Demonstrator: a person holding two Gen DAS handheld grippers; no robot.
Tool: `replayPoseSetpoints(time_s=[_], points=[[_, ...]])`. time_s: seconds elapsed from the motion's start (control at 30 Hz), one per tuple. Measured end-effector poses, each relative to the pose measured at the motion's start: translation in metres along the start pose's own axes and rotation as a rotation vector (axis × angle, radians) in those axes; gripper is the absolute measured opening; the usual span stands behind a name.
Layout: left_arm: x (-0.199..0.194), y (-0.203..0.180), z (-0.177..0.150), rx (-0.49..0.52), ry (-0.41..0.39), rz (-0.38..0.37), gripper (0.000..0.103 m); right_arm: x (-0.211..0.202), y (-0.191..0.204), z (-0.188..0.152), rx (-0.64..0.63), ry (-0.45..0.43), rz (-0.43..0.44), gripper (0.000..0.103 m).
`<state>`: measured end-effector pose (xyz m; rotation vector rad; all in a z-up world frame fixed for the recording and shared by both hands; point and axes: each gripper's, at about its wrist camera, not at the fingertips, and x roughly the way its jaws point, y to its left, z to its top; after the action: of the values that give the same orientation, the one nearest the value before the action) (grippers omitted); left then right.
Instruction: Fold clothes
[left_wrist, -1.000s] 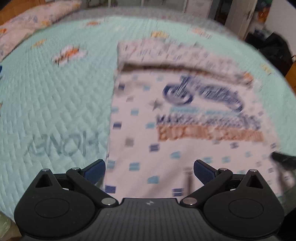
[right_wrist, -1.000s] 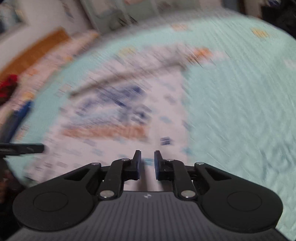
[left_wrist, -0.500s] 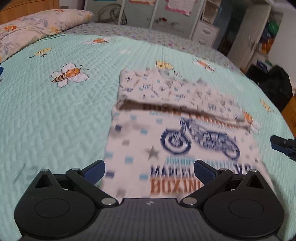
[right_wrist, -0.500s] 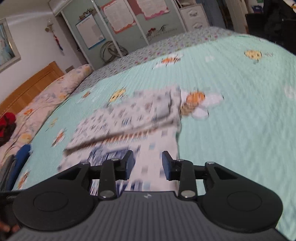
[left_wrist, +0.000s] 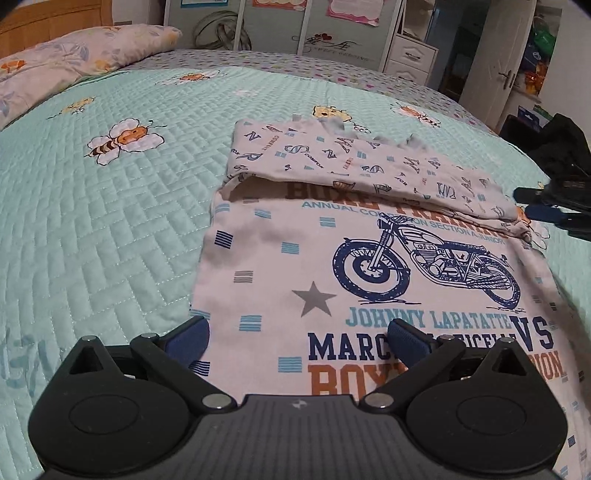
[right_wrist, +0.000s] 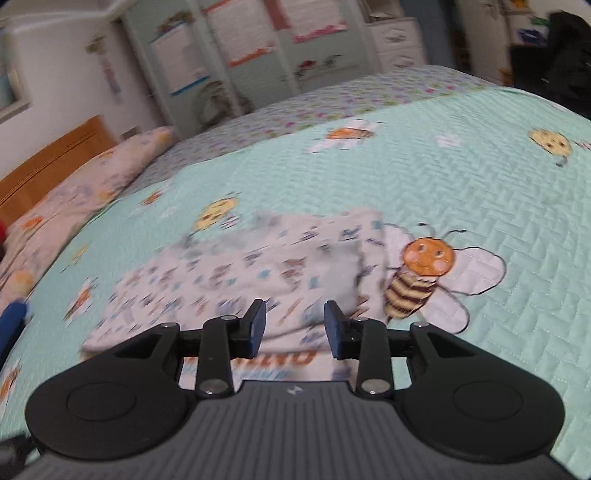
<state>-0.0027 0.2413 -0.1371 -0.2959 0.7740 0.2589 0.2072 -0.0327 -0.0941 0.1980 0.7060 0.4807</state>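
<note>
With the far flap laid over the printed shirt (left_wrist: 332, 266) on the bed (left_wrist: 110, 221), the right gripper (right_wrist: 294, 325) had just released, fingers parted and empty, while the left gripper (left_wrist: 295, 338) hovered wide open, the next fold pending.

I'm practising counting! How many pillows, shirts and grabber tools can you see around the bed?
Pillows: 1
Shirts: 1, its far end folded over
Grippers: 2, the left gripper and the right gripper, whose jaws have just been opening with nothing between them
Total: 4
</note>
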Motion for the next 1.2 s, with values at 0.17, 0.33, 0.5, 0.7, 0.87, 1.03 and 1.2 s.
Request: replayPoseSetpoints(time_s=[0.17, 0.33, 0.5, 0.7, 0.87, 1.03, 1.2], points=[[-0.001, 0.004, 0.000, -0.008, 0.001, -0.022, 0.102, 0.013, 0.001, -0.003, -0.043, 0.004, -0.101, 0.047], [0.000, 0.002, 0.000, 0.013, 0.001, -0.019, 0.102, 0.013, 0.004, -0.010, -0.027, -0.001, -0.066, 0.048], [0.001, 0.003, 0.002, 0.017, 0.002, -0.022, 0.102, 0.016, 0.002, -0.017, 0.057, 0.032, -0.041, 0.049], [0.001, 0.002, 0.002, 0.020, 0.007, -0.018, 0.102, 0.023, -0.015, -0.013, 0.273, 0.060, -0.013, 0.051], [-0.001, 0.003, 0.006, -0.004, 0.012, -0.020, 0.102, 0.035, -0.029, -0.009, 0.478, 0.051, 0.045, 0.054], [-0.005, 0.007, 0.010, -0.043, 0.008, -0.036, 0.102, 0.042, -0.028, -0.008, 0.469, 0.031, 0.065, 0.009], [-0.008, 0.013, 0.019, -0.077, -0.001, -0.043, 0.102, 0.036, -0.016, -0.003, 0.373, 0.007, 0.068, 0.009]])
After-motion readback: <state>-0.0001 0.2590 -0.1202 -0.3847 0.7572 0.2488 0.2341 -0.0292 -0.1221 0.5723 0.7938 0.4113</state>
